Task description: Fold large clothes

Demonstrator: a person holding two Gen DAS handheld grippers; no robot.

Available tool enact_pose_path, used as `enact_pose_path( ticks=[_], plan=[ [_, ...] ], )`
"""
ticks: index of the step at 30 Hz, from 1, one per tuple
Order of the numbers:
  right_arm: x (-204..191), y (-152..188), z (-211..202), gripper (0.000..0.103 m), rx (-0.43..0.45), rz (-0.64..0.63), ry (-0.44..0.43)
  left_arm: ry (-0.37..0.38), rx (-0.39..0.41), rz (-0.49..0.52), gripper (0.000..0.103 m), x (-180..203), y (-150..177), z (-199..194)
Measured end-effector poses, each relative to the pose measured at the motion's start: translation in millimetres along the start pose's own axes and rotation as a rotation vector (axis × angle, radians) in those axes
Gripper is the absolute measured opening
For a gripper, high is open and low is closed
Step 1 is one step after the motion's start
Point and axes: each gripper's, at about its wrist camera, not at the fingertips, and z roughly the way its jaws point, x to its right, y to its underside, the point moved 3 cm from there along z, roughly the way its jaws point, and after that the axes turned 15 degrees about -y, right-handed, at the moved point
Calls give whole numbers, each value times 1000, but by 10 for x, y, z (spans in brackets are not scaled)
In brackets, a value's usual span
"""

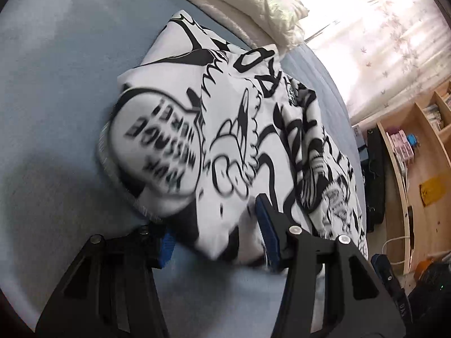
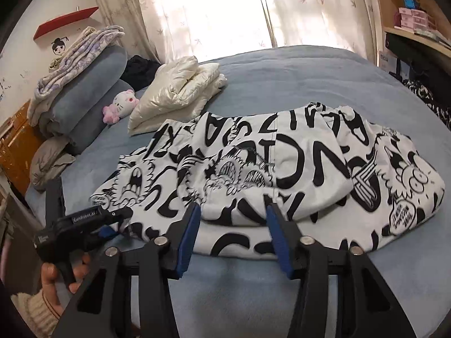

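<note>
A large white garment with black cartoon print (image 2: 282, 174) lies partly folded on the blue bed (image 2: 296, 79). It also fills the left wrist view (image 1: 225, 129). My left gripper (image 1: 214, 239) is open, with its jaws astride a folded corner of the garment at the near edge. It shows in the right wrist view (image 2: 110, 225) at the garment's left corner, held by a hand. My right gripper (image 2: 234, 225) is open and empty, with its blue pads (image 2: 188, 236) just in front of the garment's near edge.
A folded cream puffer jacket (image 2: 180, 90) lies behind the garment. Grey bolsters with a folded blanket (image 2: 84, 90) and a pink plush toy (image 2: 121, 105) sit at the bed's left. Wooden shelves (image 1: 417, 146) stand beside the bed. Curtains (image 2: 225, 8) hang behind.
</note>
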Motion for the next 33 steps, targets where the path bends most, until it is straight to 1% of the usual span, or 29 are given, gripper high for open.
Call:
enact_pose_path(
  ticks=[2,5,7,8,10,11,13,14,16,18,19,20,22,23,24,26,29,33],
  plan=[
    [44,-89,153,33,-11,-2,16,2,-1,-5,48,37,-64,77],
    [103,-257,353,30,-13,1,20,1,9,1,48,112,-186,188],
    [167,-424,528,28,-10,-5,32,15,22,-3,47,156,-292,251],
    [194,-505,609,27,-6,-7,38,21,26,-5,44,158,-327,258],
    [291,-672,801,25,3,-20,60,38,36,-10,30,181,-423,287],
    [341,-732,898,23,-1,-18,69,45,43,-15,26,188,-461,293],
    [486,-796,1147,20,-32,3,76,44,80,1,14,232,-507,261],
    [558,-789,1252,19,-54,22,73,34,112,30,12,287,-516,221],
    [702,-684,1501,18,-120,60,60,-6,199,119,7,464,-506,99],
    [748,-557,1650,18,-154,52,46,-29,299,215,6,714,-479,-71],
    [745,-527,1677,18,-153,40,46,-34,352,268,5,874,-458,-171],
    [741,-517,1696,18,-151,30,46,-29,387,301,5,988,-437,-249],
    [761,-519,1734,18,-148,29,31,1,463,381,4,1307,-377,-427],
    [793,-522,1751,18,-146,40,13,13,481,403,4,1407,-353,-474],
    [832,-527,1764,18,-143,56,-6,38,507,441,4,1596,-310,-547],
    [846,-508,1735,18,-137,76,-38,84,535,510,4,1951,-221,-630],
    [893,-519,1735,18,-129,117,-92,118,541,591,4,2454,-93,-617],
    [990,-521,1637,18,-134,212,-215,141,543,673,4,3026,66,-487]
  ],
)
